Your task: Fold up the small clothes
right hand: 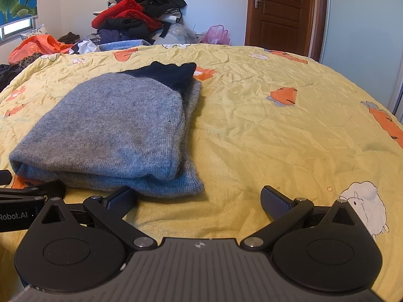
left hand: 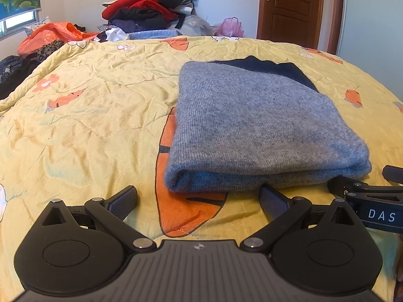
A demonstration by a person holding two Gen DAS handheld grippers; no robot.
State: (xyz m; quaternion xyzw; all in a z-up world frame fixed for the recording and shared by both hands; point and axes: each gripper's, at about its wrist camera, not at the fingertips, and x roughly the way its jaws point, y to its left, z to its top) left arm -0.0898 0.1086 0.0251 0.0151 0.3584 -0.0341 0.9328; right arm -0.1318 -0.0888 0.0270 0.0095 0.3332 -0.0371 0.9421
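Note:
A grey knit sweater (left hand: 257, 125) with a dark navy part at its far end lies folded in a thick rectangle on the yellow quilt (left hand: 88, 115). It also shows in the right wrist view (right hand: 108, 130). My left gripper (left hand: 199, 198) is open and empty, just in front of the fold's near edge. My right gripper (right hand: 199, 198) is open and empty, near the sweater's near right corner. The right gripper's side shows at the right edge of the left wrist view (left hand: 372, 201); the left gripper's side shows at the left edge of the right wrist view (right hand: 27, 201).
A tall pile of red, black and dark clothes (left hand: 148, 7) stands past the bed's far edge, with an orange plastic bag (left hand: 50, 35) to its left and a pink bag (left hand: 230, 27) to its right. A brown wooden door (left hand: 289, 7) is at the back right.

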